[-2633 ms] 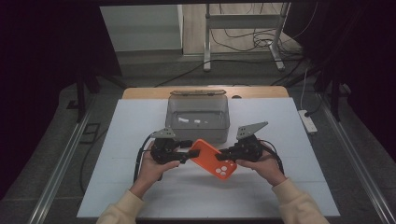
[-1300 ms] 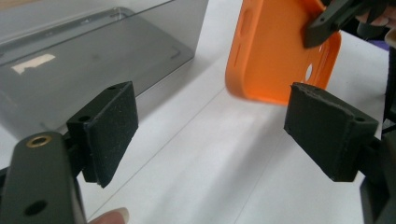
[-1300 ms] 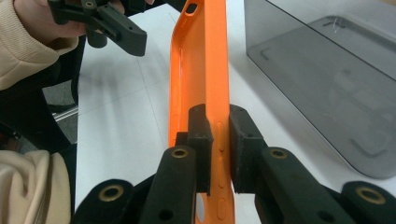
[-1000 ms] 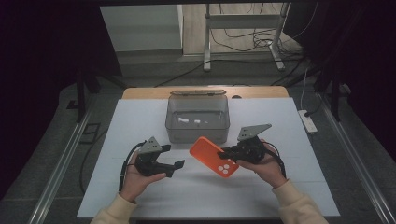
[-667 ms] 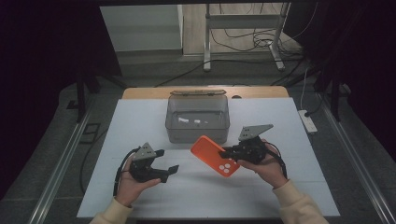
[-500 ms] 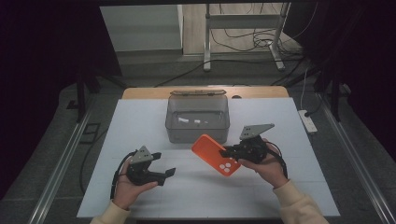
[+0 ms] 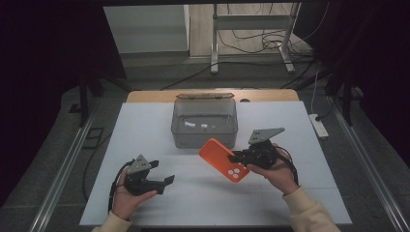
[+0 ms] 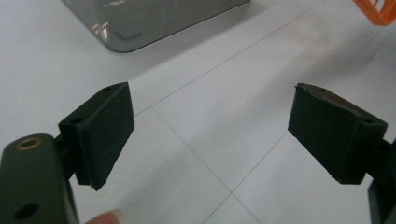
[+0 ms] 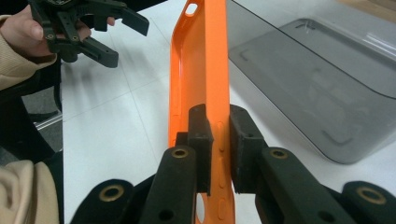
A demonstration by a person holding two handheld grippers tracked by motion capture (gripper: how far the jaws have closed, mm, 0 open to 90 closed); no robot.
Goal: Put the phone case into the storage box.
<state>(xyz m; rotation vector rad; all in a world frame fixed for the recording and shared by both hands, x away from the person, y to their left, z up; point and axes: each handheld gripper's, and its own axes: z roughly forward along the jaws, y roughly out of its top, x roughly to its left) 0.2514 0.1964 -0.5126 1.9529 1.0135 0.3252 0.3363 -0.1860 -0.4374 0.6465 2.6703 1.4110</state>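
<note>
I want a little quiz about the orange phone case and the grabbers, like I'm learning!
1. True or false: the left gripper holds the orange case.
2. Which thing stands behind the case on the table? A) a grey bin B) a red cup C) a book
3. Fill in: the right gripper pinches the case by its ____.

Key
1. False. Its jaws stand wide open over bare table, with nothing between them.
2. A, the grey bin.
3. Edge. In the right gripper view the pads press on either side of the case's thin side wall.
</note>
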